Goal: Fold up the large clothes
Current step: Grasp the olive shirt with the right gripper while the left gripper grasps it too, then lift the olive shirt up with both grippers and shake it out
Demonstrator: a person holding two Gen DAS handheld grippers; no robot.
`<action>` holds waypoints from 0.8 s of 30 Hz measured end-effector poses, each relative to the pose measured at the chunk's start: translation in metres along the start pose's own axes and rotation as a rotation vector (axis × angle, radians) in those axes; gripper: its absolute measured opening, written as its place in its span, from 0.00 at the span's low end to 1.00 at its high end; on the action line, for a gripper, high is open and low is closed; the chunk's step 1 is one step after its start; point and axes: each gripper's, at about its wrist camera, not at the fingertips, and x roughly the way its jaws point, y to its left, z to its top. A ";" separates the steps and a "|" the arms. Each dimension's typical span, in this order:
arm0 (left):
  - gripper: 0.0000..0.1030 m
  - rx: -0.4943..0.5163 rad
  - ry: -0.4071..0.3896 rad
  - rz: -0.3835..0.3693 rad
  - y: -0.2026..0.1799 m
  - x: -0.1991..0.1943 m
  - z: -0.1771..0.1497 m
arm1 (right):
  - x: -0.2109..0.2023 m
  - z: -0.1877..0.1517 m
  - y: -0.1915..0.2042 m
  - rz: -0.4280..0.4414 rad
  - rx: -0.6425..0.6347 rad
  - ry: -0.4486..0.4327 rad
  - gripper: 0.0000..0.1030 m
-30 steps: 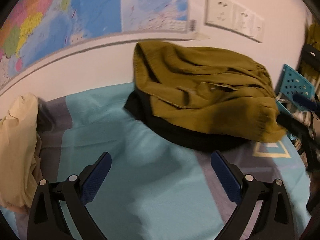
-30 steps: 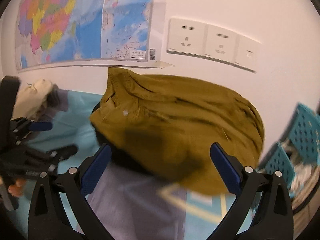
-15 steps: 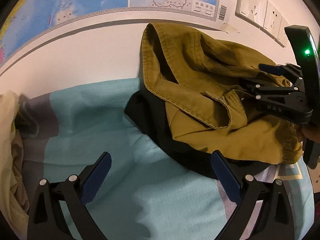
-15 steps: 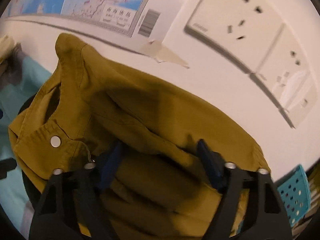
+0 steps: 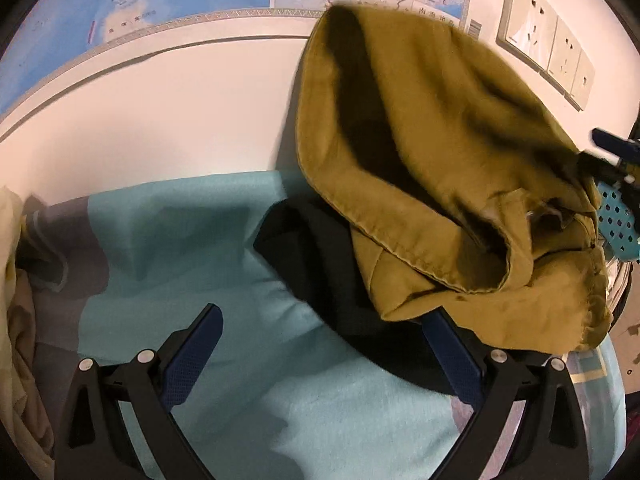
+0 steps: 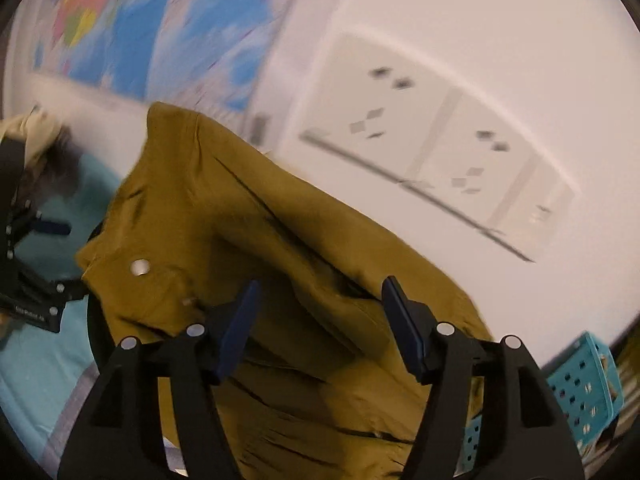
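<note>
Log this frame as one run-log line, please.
stage: picking up olive garment | left gripper: jaws open, nothing between | right gripper: jaws opening, garment between, grip unclear | under it: black garment

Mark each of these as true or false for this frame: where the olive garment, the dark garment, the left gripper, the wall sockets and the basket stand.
1. The olive garment lies partly over a black garment. True.
2. The left gripper is clamped on the olive garment. False: its jaws stand wide apart over the teal bedsheet, gripping nothing.
3. Wall sockets sit on the wall behind the olive garment. True.
4. The perforated basket is red. False: it is teal.
5. A map hangs on the wall above the bed. True.
6. The pale cloth lies on top of the olive garment. False: it lies apart, at the left edge of the left wrist view.
</note>
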 end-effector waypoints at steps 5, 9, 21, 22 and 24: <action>0.95 0.017 -0.008 -0.006 0.007 -0.004 -0.001 | 0.044 0.019 0.022 0.015 -0.051 0.039 0.72; 0.95 0.026 -0.014 -0.025 0.012 -0.009 -0.002 | 0.065 0.024 0.025 0.044 -0.061 0.057 0.23; 0.94 0.102 -0.156 -0.297 0.046 -0.043 -0.003 | -0.110 0.012 -0.088 0.036 0.342 -0.302 0.04; 0.94 0.141 -0.172 -0.328 0.042 -0.048 -0.002 | -0.122 0.008 -0.093 0.033 0.355 -0.314 0.04; 0.94 0.186 -0.199 -0.380 0.035 -0.055 -0.002 | -0.141 0.005 -0.102 0.025 0.373 -0.329 0.04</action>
